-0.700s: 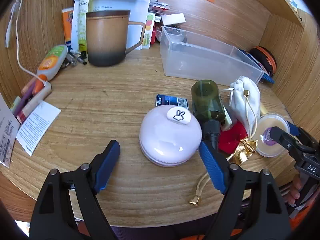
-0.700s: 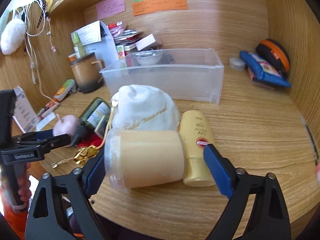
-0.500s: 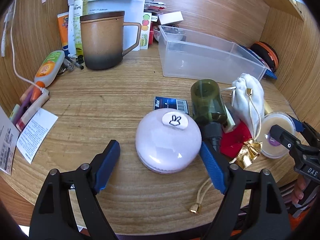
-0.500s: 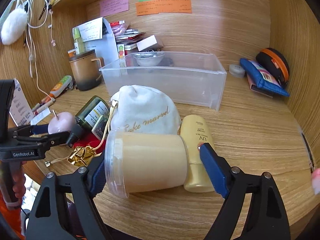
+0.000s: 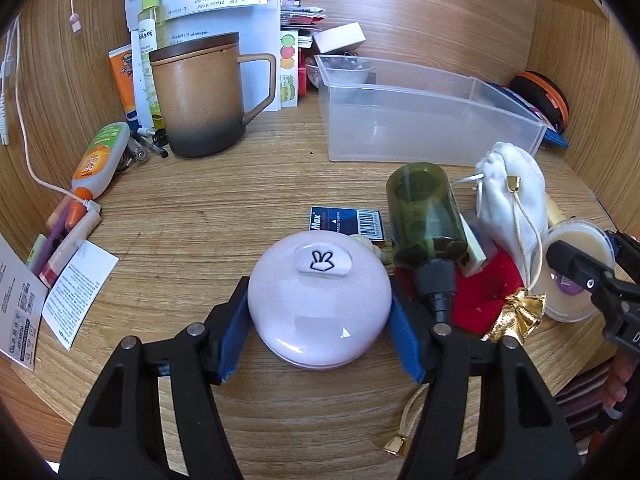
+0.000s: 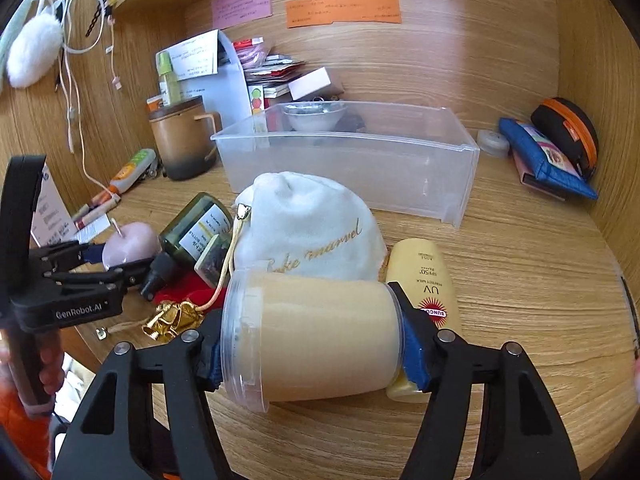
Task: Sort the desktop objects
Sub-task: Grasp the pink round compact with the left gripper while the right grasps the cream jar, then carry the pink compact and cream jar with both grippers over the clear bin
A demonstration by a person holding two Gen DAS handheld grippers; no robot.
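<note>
My left gripper (image 5: pixel 320 332) is shut on a round pink case (image 5: pixel 319 296) with a rabbit mark, which rests on the desk; the case also shows in the right wrist view (image 6: pixel 130 244). My right gripper (image 6: pixel 312 344) is shut on a clear jar of beige cream (image 6: pixel 316 336) lying on its side; its lid end shows in the left wrist view (image 5: pixel 576 276). A clear plastic bin (image 5: pixel 424 116) (image 6: pixel 352 164) stands behind them. A dark green bottle (image 5: pixel 426 220), a white drawstring pouch (image 6: pixel 308 228) and a yellow sunscreen tube (image 6: pixel 432 280) lie close by.
A brown mug (image 5: pixel 200 96) and an orange-capped tube (image 5: pixel 100 160) stand at the back left with pens and paper slips. A blue card box (image 5: pixel 346 222), red cloth and gold ribbon (image 5: pixel 516 312) lie between the grippers. Blue and black pouches (image 6: pixel 556 152) sit at the right wall.
Both grippers have moved forward and closed: the left onto the pink case, the right onto the cream jar. Both were open around these things before.
</note>
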